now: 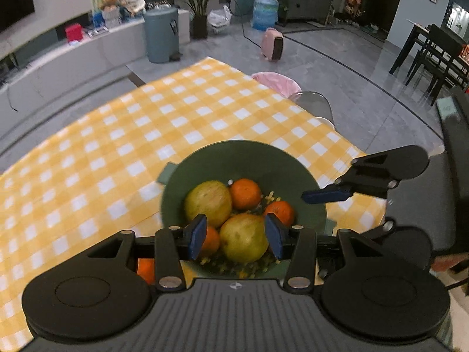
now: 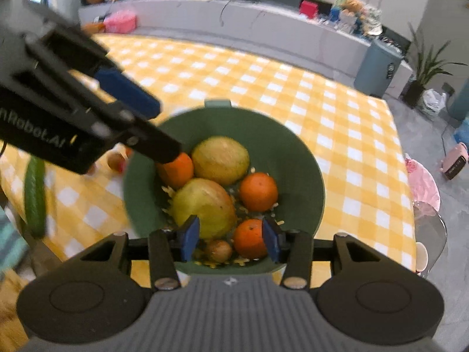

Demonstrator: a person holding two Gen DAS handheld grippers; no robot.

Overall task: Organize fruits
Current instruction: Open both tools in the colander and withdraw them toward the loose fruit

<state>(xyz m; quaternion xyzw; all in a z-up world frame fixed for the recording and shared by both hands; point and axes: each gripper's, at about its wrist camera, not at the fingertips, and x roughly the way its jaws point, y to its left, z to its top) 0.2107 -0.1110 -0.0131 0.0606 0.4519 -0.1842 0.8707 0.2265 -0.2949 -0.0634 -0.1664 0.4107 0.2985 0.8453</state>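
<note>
Two pears (image 1: 243, 237) and oranges (image 1: 244, 193) are lying in the green bowl (image 1: 252, 158) on the checked cloth (image 1: 117, 135); the left gripper (image 1: 236, 236) is hanging above them, partly open and empty. Seen from the right wrist, the right gripper (image 2: 230, 242) is hovering over the bowl (image 2: 293, 158), parted, gripping nothing, near a kiwi (image 2: 218, 250).

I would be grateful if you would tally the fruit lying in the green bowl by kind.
Oranges: 3
Large yellow-green fruits: 2
Small brown fruit: 1
Total in the green bowl: 6
</note>
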